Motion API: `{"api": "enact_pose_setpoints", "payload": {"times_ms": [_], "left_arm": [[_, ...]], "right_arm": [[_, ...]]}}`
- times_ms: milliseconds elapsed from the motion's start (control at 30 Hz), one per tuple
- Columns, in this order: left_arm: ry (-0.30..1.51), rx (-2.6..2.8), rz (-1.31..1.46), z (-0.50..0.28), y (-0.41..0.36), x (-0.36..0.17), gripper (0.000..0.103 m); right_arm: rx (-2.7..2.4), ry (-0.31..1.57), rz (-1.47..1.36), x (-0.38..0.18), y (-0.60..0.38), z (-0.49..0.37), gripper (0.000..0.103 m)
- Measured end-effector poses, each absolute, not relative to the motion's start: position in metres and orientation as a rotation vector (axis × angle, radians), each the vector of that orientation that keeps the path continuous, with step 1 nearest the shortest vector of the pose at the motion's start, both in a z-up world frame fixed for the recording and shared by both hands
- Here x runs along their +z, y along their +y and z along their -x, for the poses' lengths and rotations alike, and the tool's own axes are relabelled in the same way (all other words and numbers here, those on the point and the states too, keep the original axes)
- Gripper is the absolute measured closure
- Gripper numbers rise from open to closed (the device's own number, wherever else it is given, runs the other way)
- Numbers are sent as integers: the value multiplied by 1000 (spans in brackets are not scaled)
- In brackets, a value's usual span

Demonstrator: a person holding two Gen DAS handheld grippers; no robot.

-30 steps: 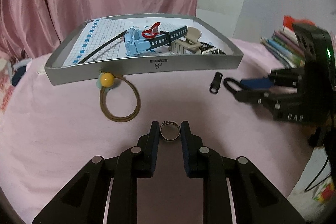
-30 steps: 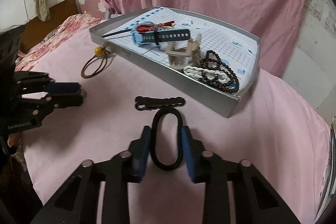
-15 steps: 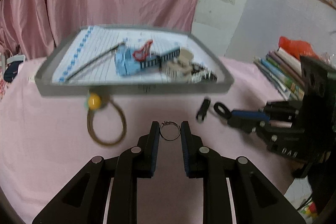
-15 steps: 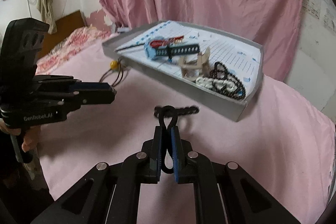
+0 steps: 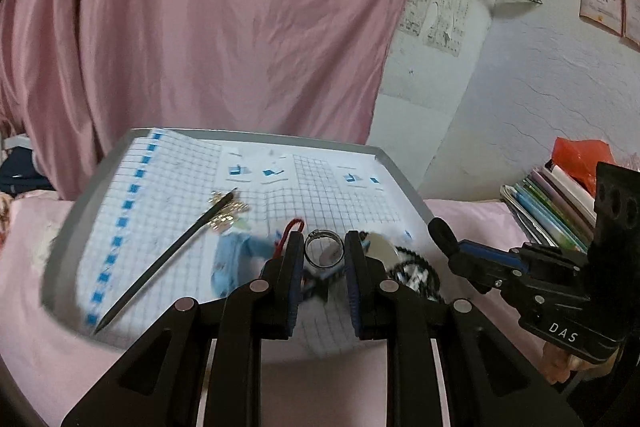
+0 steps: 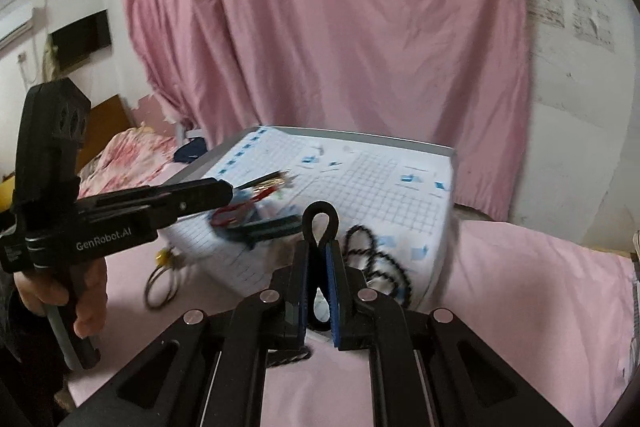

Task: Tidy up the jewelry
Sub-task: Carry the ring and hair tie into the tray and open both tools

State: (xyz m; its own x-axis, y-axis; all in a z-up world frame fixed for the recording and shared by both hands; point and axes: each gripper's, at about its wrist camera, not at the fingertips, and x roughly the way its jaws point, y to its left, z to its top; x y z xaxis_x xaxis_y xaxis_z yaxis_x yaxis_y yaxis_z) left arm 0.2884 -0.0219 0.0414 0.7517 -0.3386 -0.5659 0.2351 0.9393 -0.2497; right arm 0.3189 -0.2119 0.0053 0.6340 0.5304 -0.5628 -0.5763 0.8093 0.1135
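My left gripper (image 5: pixel 325 254) is shut on a small silver ring (image 5: pixel 324 253) and holds it in the air over the near part of the grey tray (image 5: pixel 64 227). The right gripper (image 6: pixel 318 251) is shut on a black hair tie (image 6: pixel 320 218), whose loop sticks up past the fingertips above the tray's near corner. In the left wrist view the right gripper (image 5: pixel 460 251) comes in from the right with the hair tie (image 5: pixel 440 230). The right wrist view has the left gripper (image 6: pixel 218 191) reaching over the tray (image 6: pixel 400 143).
On the tray's grid paper lie a black hair stick (image 5: pixel 168 255), a gold ornament (image 5: pixel 227 215), a blurred blue item (image 5: pixel 236 261), a red clip (image 5: pixel 292 227) and black beads (image 6: pixel 376 261). A brown hair tie (image 6: pixel 160 281) lies on the pink cloth. Books (image 5: pixel 552 205) are stacked at the right.
The right gripper shut on the black hair tie and lifted it. Both grippers rose from the pink cloth and moved forward over the tray, the left still carrying the ring.
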Motion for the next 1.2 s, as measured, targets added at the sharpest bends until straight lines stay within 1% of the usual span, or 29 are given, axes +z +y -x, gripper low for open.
{"api": "enact_pose_setpoints", "payload": {"times_ms": [167,400,467,600,633,733,800,867,900,933,967,1000,1033,1067,1100,1133,1167,1200], "left_arm": [[681,-295,186,-303,-14,29,86],[707,-283,161,-304,-17,23,86],[713,-287,169,-304,-17,23,86],[719,-291,186,-304,-16,23,86],[719,-292,189,-305,-15,23,86],[725,-294,201,-306,-13,22,86],[733,-295,206,-307,-12,22,85],[730,-289,204,-306,-10,23,79],[723,-285,205,-305,-9,24,69],[712,-278,210,-303,-8,25,63],[700,-274,216,-302,-6,26,62],[694,-273,218,-302,-6,28,61],[681,-266,215,-300,-5,30,56],[674,-257,212,-299,-5,31,51],[661,-244,212,-297,-3,32,39],[647,-235,220,-295,-1,33,32],[631,-234,231,-293,1,35,30],[621,-234,237,-292,2,36,27]], "right_arm": [[638,678,62,-10,-215,-331,95],[646,726,97,-22,-207,-332,94],[639,726,94,-22,-209,-332,92],[632,722,95,-22,-209,-331,91],[631,721,95,-22,-209,-332,90],[623,715,88,-22,-211,-332,78],[623,712,84,-21,-213,-331,73],[618,705,87,-21,-213,-330,67],[617,702,88,-20,-214,-329,65],[614,699,90,-20,-213,-329,60],[611,692,91,-19,-214,-328,55],[609,688,92,-19,-214,-328,54],[603,684,95,-19,-214,-327,52],[596,679,98,-18,-215,-327,49],[596,675,97,-17,-215,-326,47],[596,666,95,-16,-216,-326,42],[597,658,93,-16,-217,-325,35],[598,651,91,-15,-217,-324,31]]}}
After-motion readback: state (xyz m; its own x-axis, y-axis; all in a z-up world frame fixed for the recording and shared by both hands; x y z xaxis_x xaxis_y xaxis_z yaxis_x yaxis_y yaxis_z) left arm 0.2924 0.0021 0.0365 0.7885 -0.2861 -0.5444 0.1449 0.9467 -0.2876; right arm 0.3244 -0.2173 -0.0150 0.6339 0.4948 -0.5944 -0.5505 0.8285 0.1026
